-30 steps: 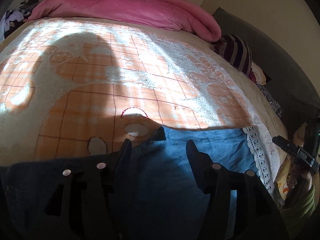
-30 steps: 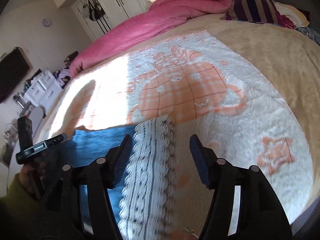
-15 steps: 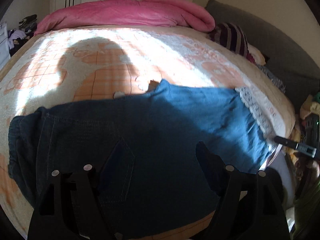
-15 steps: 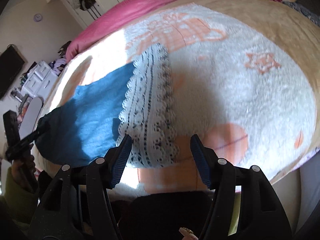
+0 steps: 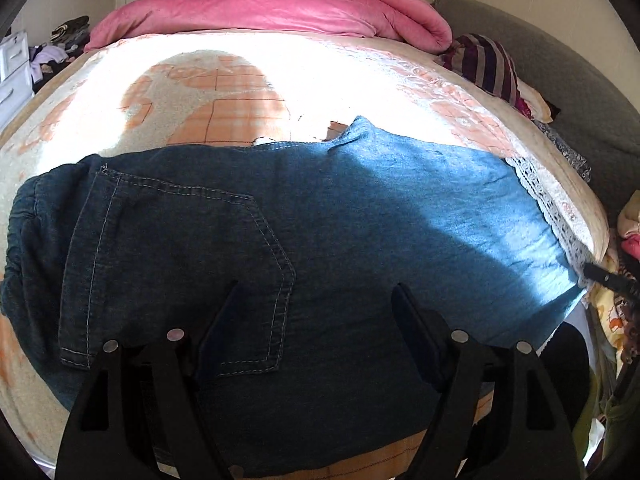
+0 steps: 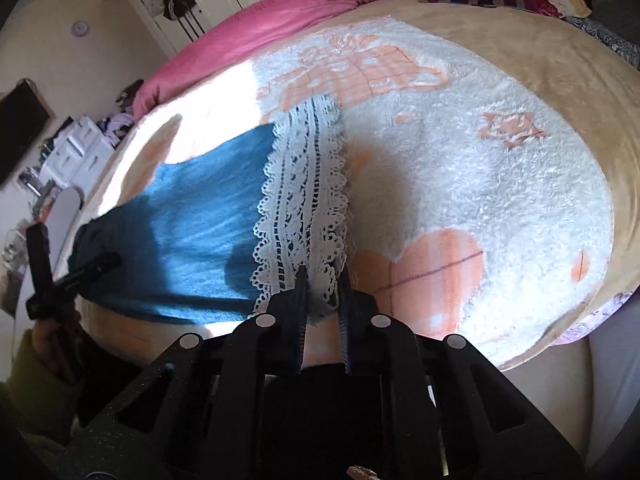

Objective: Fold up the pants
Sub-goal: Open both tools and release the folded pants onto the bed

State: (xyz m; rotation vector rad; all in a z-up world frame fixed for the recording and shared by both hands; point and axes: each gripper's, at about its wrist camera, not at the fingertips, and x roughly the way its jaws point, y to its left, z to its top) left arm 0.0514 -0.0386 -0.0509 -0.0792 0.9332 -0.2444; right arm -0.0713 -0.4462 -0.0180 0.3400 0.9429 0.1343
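Observation:
Blue denim pants (image 5: 320,216) lie flat across the near part of the bed, waistband at the left, back pocket (image 5: 176,268) up, white lace hem (image 5: 548,208) at the right. My left gripper (image 5: 314,300) is open and empty, hovering over the seat by the pocket. In the right wrist view the pants (image 6: 200,220) stretch off to the left and the lace hem (image 6: 304,200) runs toward me. My right gripper (image 6: 322,280) is shut on the near corner of the lace hem at the bed's edge. It also shows at the far right of the left wrist view (image 5: 604,276).
A white and orange fleece blanket (image 5: 240,92) covers the bed. A rolled pink duvet (image 5: 272,12) lies along the far side, striped clothes (image 5: 488,64) at the far right. A grey headboard (image 5: 560,80) is on the right. White drawers (image 6: 80,148) stand beyond the bed.
My left gripper pulled back and rose, so the whole pants came into view. My right gripper drew back to the bed's edge and closed on the lace hem.

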